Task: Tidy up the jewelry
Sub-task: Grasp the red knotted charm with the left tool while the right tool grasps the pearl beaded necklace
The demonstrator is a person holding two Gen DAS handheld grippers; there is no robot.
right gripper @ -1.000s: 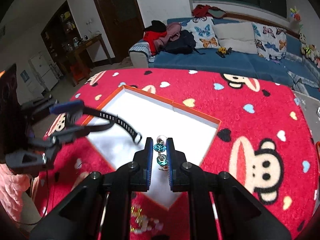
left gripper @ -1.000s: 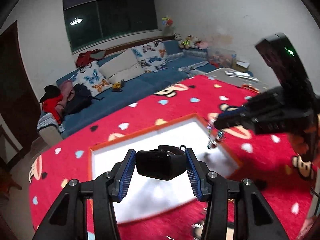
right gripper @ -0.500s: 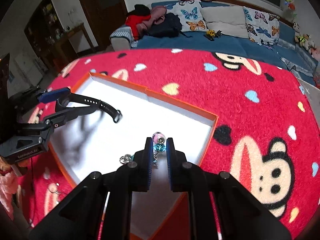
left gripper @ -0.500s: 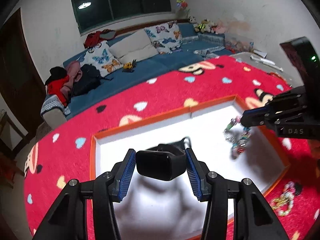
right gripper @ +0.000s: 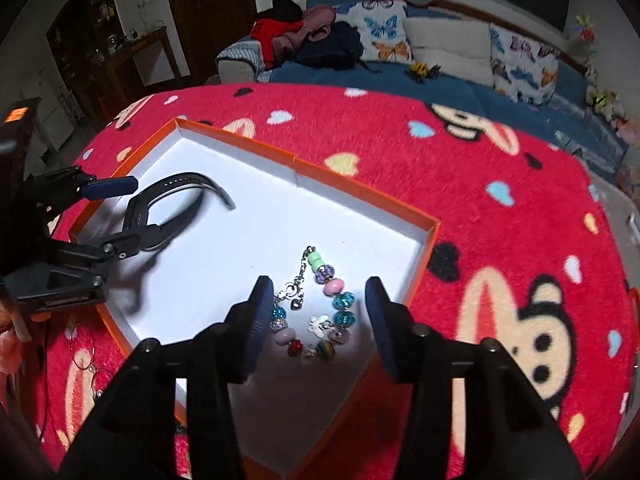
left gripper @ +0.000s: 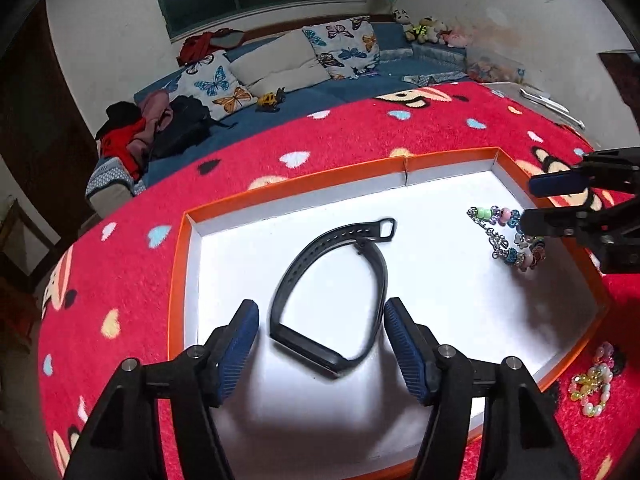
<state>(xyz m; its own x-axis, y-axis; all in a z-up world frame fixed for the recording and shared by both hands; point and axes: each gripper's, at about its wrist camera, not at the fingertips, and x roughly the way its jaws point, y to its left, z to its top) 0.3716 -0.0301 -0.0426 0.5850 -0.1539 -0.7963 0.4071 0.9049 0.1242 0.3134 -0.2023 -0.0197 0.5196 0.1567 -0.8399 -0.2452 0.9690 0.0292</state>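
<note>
**A:** Left wrist view first: your left gripper has its jaws spread wide with nothing between them. The black watch band lies flat on the white floor of the orange tray, its thick module end just ahead of your fingertips and its long axis running away from you toward the tray's far wall.

**B:** And the right side?

**A:** Your right gripper is also parted and holds nothing. The beaded bracelet rests on the tray floor between and just under the pads, in the tray corner nearest that gripper, well apart from the band.

**B:** So what's left outside the tray?

**A:** A pale bead bracelet lies on the red monkey blanket just beyond the tray's near right rim, on your right gripper's side. From the right wrist view, thin wire hoops lie on the blanket off the tray's left edge, next to your left gripper.

**B:** Which goes for which?

**A:** I'd judge each gripper takes the piece on its own side of the tray. The hoops look thin and flat, so pinching them off the pile may be fiddly.
</note>
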